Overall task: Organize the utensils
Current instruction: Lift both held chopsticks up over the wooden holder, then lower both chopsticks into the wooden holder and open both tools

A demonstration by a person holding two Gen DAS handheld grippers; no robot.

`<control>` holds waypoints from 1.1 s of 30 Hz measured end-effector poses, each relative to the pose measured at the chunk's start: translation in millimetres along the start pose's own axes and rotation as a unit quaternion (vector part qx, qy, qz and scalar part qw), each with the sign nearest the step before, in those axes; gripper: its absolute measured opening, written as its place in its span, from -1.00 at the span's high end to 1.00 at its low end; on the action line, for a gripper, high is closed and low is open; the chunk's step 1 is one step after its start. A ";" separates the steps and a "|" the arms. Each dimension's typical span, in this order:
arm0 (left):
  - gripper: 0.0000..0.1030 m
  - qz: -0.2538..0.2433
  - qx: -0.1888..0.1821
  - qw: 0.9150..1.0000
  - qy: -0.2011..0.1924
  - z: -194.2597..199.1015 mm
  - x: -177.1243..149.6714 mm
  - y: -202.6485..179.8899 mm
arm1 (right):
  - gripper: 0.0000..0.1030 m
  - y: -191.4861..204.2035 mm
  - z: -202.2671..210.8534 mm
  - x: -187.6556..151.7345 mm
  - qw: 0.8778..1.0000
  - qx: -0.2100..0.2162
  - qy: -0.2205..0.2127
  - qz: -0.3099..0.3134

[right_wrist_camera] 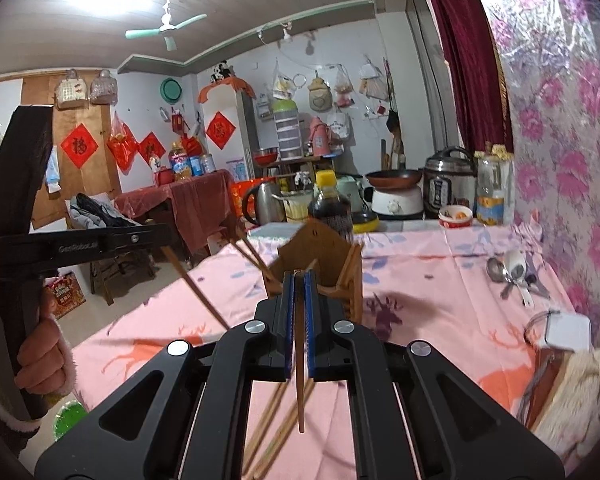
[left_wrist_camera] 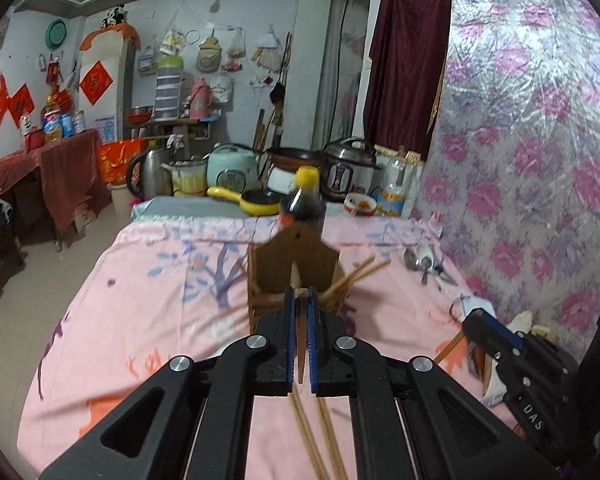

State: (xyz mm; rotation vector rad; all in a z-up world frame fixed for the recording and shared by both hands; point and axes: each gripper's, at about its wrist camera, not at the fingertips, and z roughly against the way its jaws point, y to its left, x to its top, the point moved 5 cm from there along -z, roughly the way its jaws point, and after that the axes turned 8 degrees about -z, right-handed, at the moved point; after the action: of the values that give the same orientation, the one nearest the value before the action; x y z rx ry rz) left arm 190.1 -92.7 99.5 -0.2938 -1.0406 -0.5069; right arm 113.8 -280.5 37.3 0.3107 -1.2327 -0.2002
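Note:
A brown wooden utensil holder (left_wrist_camera: 294, 272) stands on the pink tablecloth (left_wrist_camera: 160, 300); it also shows in the right wrist view (right_wrist_camera: 320, 260). Several chopsticks lean in it (left_wrist_camera: 360, 272). My left gripper (left_wrist_camera: 300, 294) is shut on a brown chopstick (left_wrist_camera: 301, 344) just in front of the holder. My right gripper (right_wrist_camera: 299, 276) is shut on another chopstick (right_wrist_camera: 300, 380), its tip at the holder. The right gripper shows at the right of the left wrist view (left_wrist_camera: 476, 320). Loose chopsticks (right_wrist_camera: 276, 420) lie on the cloth below. Metal spoons (left_wrist_camera: 424, 260) lie near the wall.
A dark soy sauce bottle (left_wrist_camera: 304, 204) with a yellow cap stands behind the holder. Cookers, a kettle and a yellow pan (left_wrist_camera: 252, 200) crowd the table's far end. A flowered wall (left_wrist_camera: 540, 160) runs along the right. A white item (right_wrist_camera: 564, 332) lies at the right edge.

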 end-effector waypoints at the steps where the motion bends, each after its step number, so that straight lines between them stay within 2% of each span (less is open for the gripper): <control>1: 0.88 -0.002 0.002 1.000 -0.006 -2.6 10.0 0.9 | 0.89 1.0 -3.9 10.3 1.000 0.004 -0.007 -0.001; 6: 0.89 0.004 0.007 1.000 -0.028 -17.2 53.7 10.3 | 0.89 8.0 -23.0 63.2 0.998 0.014 -0.055 0.002; 12: 0.88 0.005 0.021 0.999 -0.037 -44.4 82.4 22.1 | 0.89 13.1 -56.5 102.4 0.996 0.010 -0.091 0.006; 20: 0.89 0.018 0.025 0.999 -0.017 -90.9 83.2 46.3 | 0.89 11.4 -107.7 108.9 0.996 -0.006 -0.091 0.019; 25: 0.88 0.026 0.018 1.000 0.001 -115.0 73.0 56.4 | 0.87 1.5 -143.4 89.3 0.998 -0.020 -0.054 0.018; 26: 0.69 0.030 0.017 0.999 0.009 -119.9 69.1 57.4 | 0.79 -2.4 -152.6 80.4 0.999 -0.021 -0.031 0.014; 27: 0.21 0.035 0.020 0.999 0.018 -124.2 63.2 59.3 | 0.79 -5.0 -156.3 76.0 0.999 -0.023 -0.024 0.009; 28: 0.03 0.039 0.024 0.999 0.018 -125.0 61.3 61.3 | 0.77 -9.5 -158.5 70.7 0.999 -0.028 -0.017 0.001; 31: -0.01 0.036 0.037 0.999 0.017 -119.9 54.9 65.4 | 0.76 -13.1 -151.9 69.8 0.999 -0.030 -0.019 -0.002; 33: -0.02 0.046 0.040 0.998 0.015 -112.5 54.2 70.8 | 0.68 -12.2 -145.1 73.7 0.999 -0.031 -0.027 0.001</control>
State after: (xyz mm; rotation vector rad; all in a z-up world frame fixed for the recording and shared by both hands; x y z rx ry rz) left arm 333.4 -98.8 93.2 -0.2607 -1.0114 -0.3856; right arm 275.1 -297.2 55.8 0.2507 -1.2776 -0.2461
